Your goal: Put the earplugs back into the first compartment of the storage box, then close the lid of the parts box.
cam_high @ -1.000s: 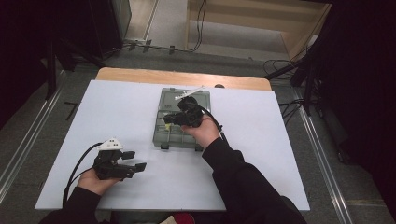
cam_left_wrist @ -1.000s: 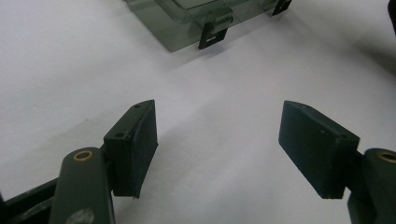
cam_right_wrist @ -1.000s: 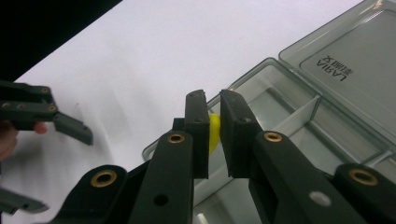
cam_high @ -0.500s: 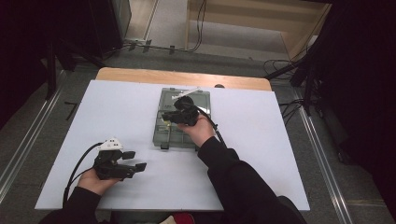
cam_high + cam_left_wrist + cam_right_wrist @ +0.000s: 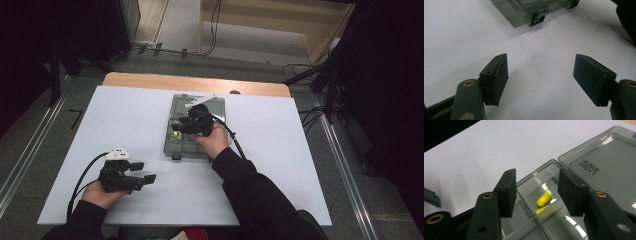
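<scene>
White table; yellow piece beneath open jaws

High view: fixed above the near side of the white table, facing forward and down, far enough to take in the whole top, both forearms and floor beyond. Left gripper view: riding low on the left gripper, close over the table surface, looking along the jaws toward the near corner of the clear compartment box. Right gripper view: mounted on the right gripper, very near, angled down into an open compartment holding yellow earplugs. Shared by all three: the box and surrounding tabletop.
</scene>
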